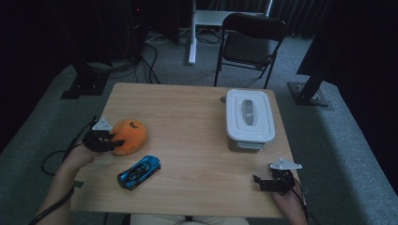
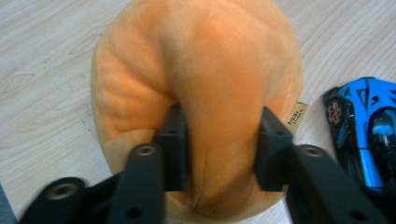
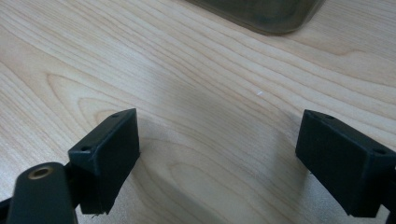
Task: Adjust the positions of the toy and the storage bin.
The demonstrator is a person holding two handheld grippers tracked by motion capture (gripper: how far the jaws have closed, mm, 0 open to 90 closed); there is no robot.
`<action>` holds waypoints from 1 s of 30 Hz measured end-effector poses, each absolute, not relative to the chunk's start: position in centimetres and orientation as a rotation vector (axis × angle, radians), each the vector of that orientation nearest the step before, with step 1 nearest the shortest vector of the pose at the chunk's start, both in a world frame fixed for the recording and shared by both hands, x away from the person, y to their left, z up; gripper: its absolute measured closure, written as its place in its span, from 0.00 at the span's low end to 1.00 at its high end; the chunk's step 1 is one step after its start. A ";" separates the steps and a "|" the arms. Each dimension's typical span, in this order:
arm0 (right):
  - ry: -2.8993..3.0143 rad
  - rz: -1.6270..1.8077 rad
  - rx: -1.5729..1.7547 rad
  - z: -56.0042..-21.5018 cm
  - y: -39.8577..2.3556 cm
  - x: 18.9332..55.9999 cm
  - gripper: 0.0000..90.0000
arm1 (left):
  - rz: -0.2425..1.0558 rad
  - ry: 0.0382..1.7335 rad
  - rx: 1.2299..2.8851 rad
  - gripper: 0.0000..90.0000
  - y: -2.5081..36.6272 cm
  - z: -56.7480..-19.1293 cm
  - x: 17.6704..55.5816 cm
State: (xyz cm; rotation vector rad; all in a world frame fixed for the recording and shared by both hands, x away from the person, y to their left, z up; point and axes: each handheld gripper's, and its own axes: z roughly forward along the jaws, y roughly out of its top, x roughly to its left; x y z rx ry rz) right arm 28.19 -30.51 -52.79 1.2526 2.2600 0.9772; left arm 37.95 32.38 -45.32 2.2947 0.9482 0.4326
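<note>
So the round orange plush toy [image 1: 130, 136] is sitting on the pale wooden bench [image 1: 187, 117] near its left edge, soft and fuzzy, with a small dark mark on its top in the high view. A fold of its fabric bulges up, pinched between the two black pads of the left hand-held gripper [image 2: 219, 149], so the fuzz creases and puckers around them. There's a small tan label [image 2: 297, 115] sticking out at its side, facing the blue toy car [image 1: 139, 171] lying just beside it.
</note>
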 end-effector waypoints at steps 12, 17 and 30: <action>2.257 0.979 1.261 -52.8 -30.7 28.0 0.14 | 0.420 1.057 2.186 0.23 33.2 -44.5 37.3; 2.240 1.025 1.305 -52.7 -31.2 27.9 0.15 | 0.439 1.076 2.187 0.13 32.6 -43.6 37.0; 2.091 1.059 1.342 -52.0 -33.0 27.3 0.15 | 0.433 1.017 2.089 0.01 28.4 -41.1 37.2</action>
